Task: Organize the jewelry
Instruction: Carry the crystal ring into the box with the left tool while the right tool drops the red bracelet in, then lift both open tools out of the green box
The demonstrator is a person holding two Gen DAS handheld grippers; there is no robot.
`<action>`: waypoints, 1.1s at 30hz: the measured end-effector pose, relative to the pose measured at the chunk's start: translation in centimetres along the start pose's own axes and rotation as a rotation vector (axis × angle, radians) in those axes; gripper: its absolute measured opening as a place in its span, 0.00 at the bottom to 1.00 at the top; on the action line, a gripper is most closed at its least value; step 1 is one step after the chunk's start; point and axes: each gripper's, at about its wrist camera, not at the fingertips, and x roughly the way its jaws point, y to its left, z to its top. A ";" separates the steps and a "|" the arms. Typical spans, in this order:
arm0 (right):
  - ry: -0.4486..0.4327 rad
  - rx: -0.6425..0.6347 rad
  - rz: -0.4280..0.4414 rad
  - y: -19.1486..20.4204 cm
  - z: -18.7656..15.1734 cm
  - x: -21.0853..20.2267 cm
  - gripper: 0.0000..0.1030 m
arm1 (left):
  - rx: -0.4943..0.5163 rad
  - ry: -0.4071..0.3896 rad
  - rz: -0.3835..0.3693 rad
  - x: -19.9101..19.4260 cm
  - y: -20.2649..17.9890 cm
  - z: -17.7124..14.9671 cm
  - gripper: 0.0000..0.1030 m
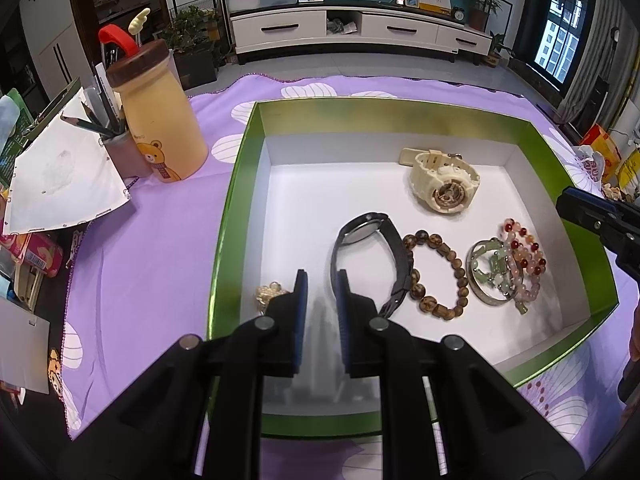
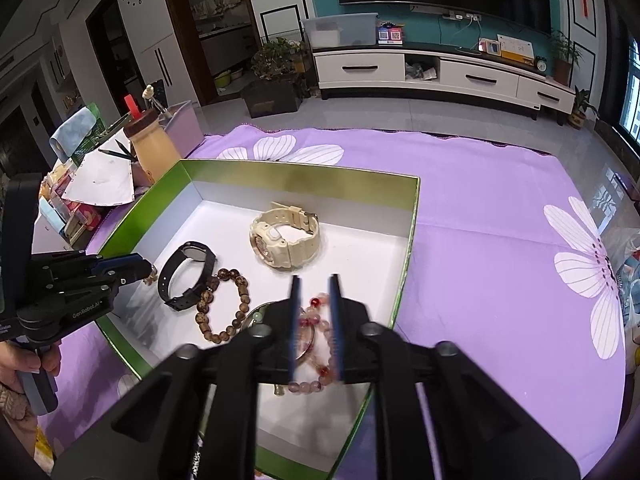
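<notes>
A green box [image 1: 240, 184] with a white floor holds a cream watch [image 1: 442, 184], a black watch [image 1: 370, 252], a brown bead bracelet [image 1: 438, 276], a silver bangle with green stones [image 1: 490, 274], a pink and red bead bracelet [image 1: 524, 256] and a yellow bead piece [image 1: 270, 294]. My left gripper [image 1: 322, 284] is open and empty over the box's near left floor, beside the yellow piece. My right gripper [image 2: 316, 292] is open above the pink bracelet [image 2: 316, 320]; whether it touches is unclear. The cream watch [image 2: 286, 238] and black watch [image 2: 186, 274] also show there.
The box sits on a purple flowered cloth [image 1: 152, 248]. A yellow bear bottle [image 1: 158, 120], a pencil cup [image 1: 124, 152] and a white paper [image 1: 64, 176] stand left of it. The cloth to the right of the box [image 2: 500, 248] lies flat.
</notes>
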 end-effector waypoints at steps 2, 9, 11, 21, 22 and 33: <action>-0.005 -0.002 -0.001 0.1 0.0 -0.2 0.19 | -0.003 -0.003 -0.003 -0.2 0.0 0.0 0.20; -0.035 -0.005 0.007 0.2 -0.3 -2.0 0.20 | -0.007 -0.046 -0.021 -1.9 -0.4 0.1 0.47; -0.052 -0.004 0.010 0.2 -0.4 -3.0 0.24 | -0.009 -0.060 -0.024 -2.5 -0.6 0.0 0.57; -0.127 0.014 0.013 -0.2 -2.3 -8.3 0.60 | -0.022 -0.129 -0.055 -6.6 -1.5 -1.1 0.89; -0.125 0.017 0.015 -0.2 -2.6 -8.7 0.63 | -0.029 -0.132 -0.060 -6.9 -1.5 -1.3 0.93; -0.077 0.052 0.030 -0.3 -7.9 -10.9 0.74 | -0.034 -0.177 -0.116 -11.2 -2.6 -5.2 0.98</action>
